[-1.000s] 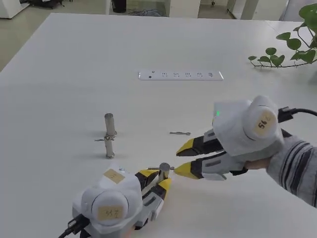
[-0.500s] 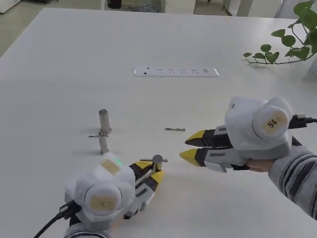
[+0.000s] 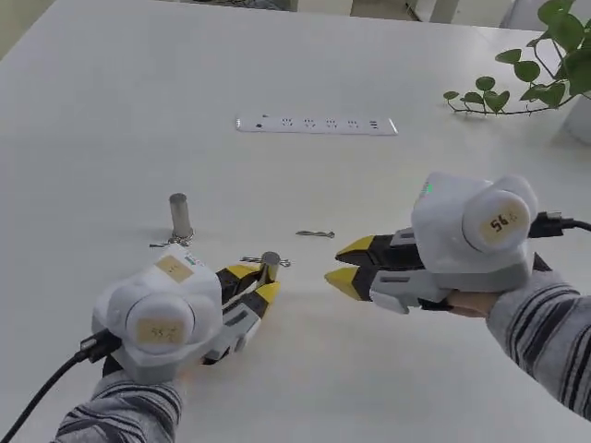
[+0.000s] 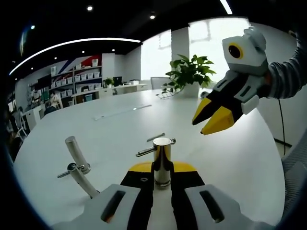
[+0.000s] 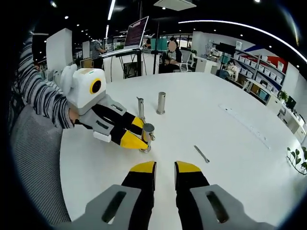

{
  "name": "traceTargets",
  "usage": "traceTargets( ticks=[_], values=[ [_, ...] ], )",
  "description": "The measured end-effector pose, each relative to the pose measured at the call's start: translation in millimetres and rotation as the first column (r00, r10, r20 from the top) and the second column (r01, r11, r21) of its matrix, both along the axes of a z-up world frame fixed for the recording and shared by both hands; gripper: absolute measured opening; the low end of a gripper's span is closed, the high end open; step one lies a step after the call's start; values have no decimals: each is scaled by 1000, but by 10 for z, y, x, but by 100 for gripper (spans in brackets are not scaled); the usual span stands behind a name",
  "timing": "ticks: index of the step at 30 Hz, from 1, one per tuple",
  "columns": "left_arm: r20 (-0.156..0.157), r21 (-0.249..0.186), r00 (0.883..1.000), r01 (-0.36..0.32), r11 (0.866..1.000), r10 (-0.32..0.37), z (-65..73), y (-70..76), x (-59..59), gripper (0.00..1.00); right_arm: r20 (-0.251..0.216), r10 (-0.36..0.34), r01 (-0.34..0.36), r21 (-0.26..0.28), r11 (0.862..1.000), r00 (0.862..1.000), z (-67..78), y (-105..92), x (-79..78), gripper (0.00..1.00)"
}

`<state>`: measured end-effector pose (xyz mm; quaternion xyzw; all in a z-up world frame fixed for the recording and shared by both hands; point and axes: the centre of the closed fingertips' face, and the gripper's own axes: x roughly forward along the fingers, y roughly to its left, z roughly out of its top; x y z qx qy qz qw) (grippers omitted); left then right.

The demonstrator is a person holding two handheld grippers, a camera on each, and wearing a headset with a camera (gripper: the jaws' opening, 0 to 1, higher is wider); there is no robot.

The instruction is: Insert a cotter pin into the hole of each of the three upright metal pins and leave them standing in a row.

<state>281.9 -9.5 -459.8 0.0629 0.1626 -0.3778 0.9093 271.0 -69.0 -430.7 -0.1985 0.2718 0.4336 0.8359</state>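
Drawn back since a second ago, the right hand-held gripper (image 3: 340,264) no longer touches the clamped metal pin (image 3: 270,264). From the left, a free metal pin (image 3: 179,214) stands upright on the counter (image 3: 138,111). Next, the left hand-held gripper (image 3: 257,282) is clenched on the clamped metal pin, which has a fitted cotter pin (image 4: 145,152) through its hole; a loose cotter pin (image 3: 315,234) lies just beyond, and the right hand-held gripper hovers with jaws parted, holding nothing.

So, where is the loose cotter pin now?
In the head view, the loose cotter pin lies flat on the table, just beyond the gap between the held metal pin and the right gripper.
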Motion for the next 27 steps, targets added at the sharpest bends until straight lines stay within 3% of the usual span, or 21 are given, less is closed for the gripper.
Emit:
traceTargets(
  ticks=[8, 11, 19, 20, 27],
  values=[
    [19, -15, 999, -30, 999, 30, -4, 22, 152, 8, -13, -3, 3, 0, 1000, 1000, -22, 25, 27, 10],
    [9, -30, 999, -53, 998, 54, -19, 47, 216, 8, -17, -6, 6, 0, 1000, 1000, -36, 30, 22, 10],
    [21, -23, 998, -67, 998, 67, -34, 93, 312, 8, -25, -16, 16, -3, 1000, 1000, -55, 9, 26, 10],
    [9, -37, 998, -68, 997, 68, -32, 92, 317, 8, -24, -19, 19, -1, 1000, 1000, -51, 9, 30, 10],
    [22, -16, 998, -66, 998, 67, -44, 100, 304, 9, -56, -60, 63, 44, 997, 997, -58, 17, 32, 11]
  ],
)
